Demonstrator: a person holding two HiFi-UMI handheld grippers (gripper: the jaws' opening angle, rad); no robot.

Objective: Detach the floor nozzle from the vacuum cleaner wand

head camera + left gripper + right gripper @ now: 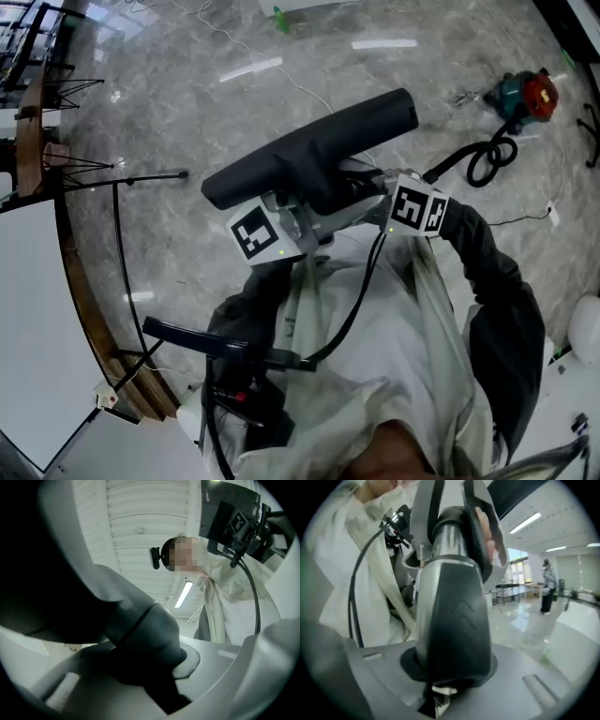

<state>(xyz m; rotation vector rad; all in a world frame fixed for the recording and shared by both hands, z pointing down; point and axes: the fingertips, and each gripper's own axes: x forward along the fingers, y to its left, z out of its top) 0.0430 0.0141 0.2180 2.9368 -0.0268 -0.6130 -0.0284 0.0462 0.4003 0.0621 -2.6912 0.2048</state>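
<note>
My left gripper [154, 667] fingers clench the floor nozzle [309, 150] neck; my right gripper [450, 667] fingers clench its black collar (just below the chrome wand [449, 541]).

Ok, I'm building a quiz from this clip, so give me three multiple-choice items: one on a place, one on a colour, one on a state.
1. The teal and red vacuum canister stands: A on the grey marble floor; B on a shelf; C on a chair.
2. The coiled ribbed hose beside it is: A white; B black; C orange.
3. The long black plastic floor nozzle is: A lying on the floor; B held up off it; C boxed.
Key: A, marble shows all round it. B, its loops are black. B, the left gripper clamps its neck, the right gripper a dark ribbed sleeve.
</note>
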